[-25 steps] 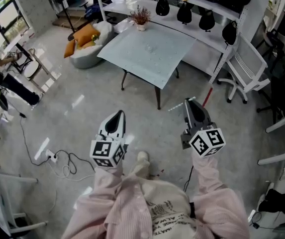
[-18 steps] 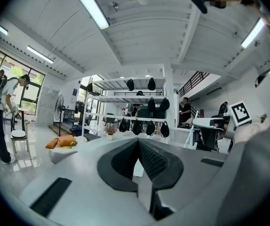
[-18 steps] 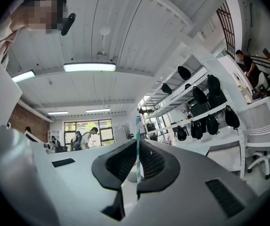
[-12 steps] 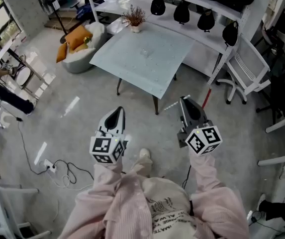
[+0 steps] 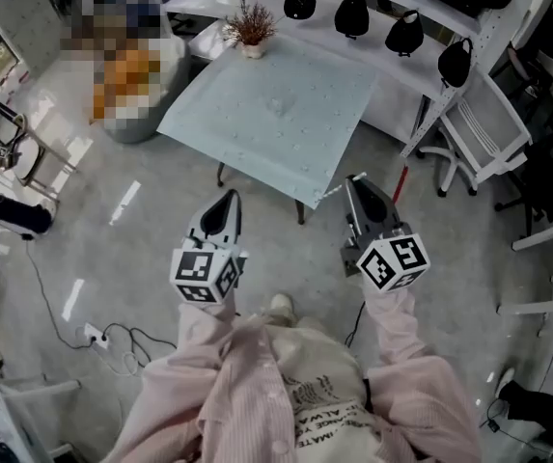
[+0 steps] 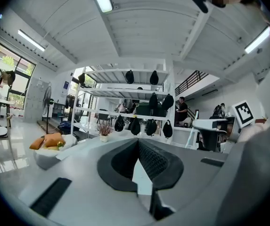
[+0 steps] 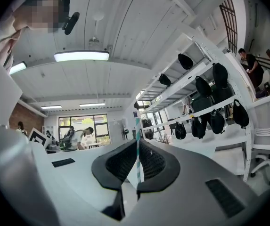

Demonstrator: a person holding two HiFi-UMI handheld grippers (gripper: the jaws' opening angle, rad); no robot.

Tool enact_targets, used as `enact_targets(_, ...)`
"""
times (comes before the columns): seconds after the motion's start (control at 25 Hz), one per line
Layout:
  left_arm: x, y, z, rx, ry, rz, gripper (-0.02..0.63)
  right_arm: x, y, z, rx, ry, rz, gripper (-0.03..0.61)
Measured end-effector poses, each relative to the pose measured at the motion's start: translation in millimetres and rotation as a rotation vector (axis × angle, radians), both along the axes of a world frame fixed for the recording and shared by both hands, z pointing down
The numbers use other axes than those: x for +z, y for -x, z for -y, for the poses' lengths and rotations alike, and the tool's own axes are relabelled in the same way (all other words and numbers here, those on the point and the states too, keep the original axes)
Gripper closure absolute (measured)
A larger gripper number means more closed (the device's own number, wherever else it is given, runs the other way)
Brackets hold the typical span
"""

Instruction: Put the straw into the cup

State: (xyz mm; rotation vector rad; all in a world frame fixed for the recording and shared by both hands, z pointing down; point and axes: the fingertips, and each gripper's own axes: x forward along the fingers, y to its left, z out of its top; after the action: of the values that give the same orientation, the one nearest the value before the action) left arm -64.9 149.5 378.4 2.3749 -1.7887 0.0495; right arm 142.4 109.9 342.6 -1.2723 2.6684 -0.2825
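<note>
My right gripper (image 5: 354, 183) is shut on a thin teal-and-white striped straw (image 5: 334, 193), which sticks out sideways from the jaw tips just over the near corner of the pale table (image 5: 237, 138). In the right gripper view the straw (image 7: 136, 140) stands upright, pinched between the dark pads of the right gripper (image 7: 138, 145). My left gripper (image 5: 228, 201) hangs over the floor just short of the table edge. In its own view the left gripper (image 6: 138, 142) has its jaws together and holds nothing. A faint clear object (image 5: 278, 104), possibly the cup, stands mid-table.
A small potted plant (image 5: 247, 27) stands at the table's far corner. White shelving with black bags (image 5: 353, 13) runs behind it. A white chair (image 5: 493, 133) is at the right, a beanbag (image 5: 126, 80) at the left, and cables (image 5: 97, 336) lie on the floor.
The view has moved forward toward the table. Both grippers are now at its near edge, and the straw tip has reached the table corner. The right gripper's hold on the straw is unchanged.
</note>
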Motion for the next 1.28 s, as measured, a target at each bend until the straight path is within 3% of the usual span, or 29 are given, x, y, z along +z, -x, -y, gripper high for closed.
enact_targets(0.64,16.5,31.5,61.0,-0.025,0.02,-0.017,0.614,21.8,19.0,77.3,0.018,0.051,0.007,0.566)
enact_targets(1.28,24.9,74.2,217.9,-0.041,0.048,-0.017,0.614,35.5,48.8,249.2,0.042,0.087,0.028,0.566)
